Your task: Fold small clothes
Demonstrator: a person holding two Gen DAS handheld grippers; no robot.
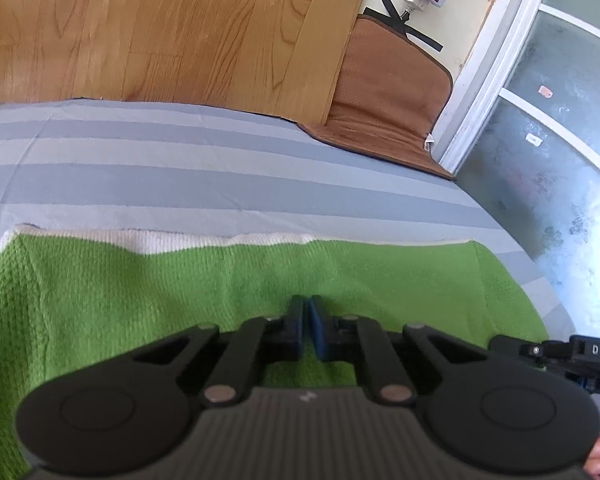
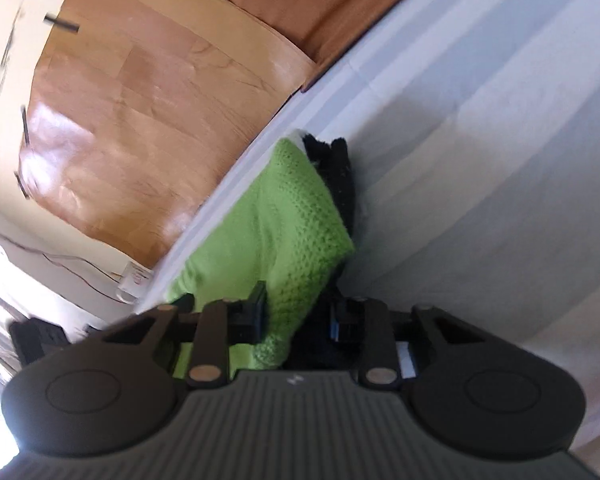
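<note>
Left gripper [image 1: 308, 320] pads pressed together over the green knit garment [image 1: 140, 292], lying widthwise on the striped sheet [image 1: 180, 160]. Right gripper [image 2: 300, 312] jaws spread around a raised fold of it; right is nearer, garment running straight ahead.

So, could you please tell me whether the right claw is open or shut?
Open: the right claw straddles the green knit garment, fingers apart.

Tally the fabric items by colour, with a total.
Green knit garment: 1
Black garment: 1
Grey striped sheet: 1
Brown mat: 1
Total: 4
</note>
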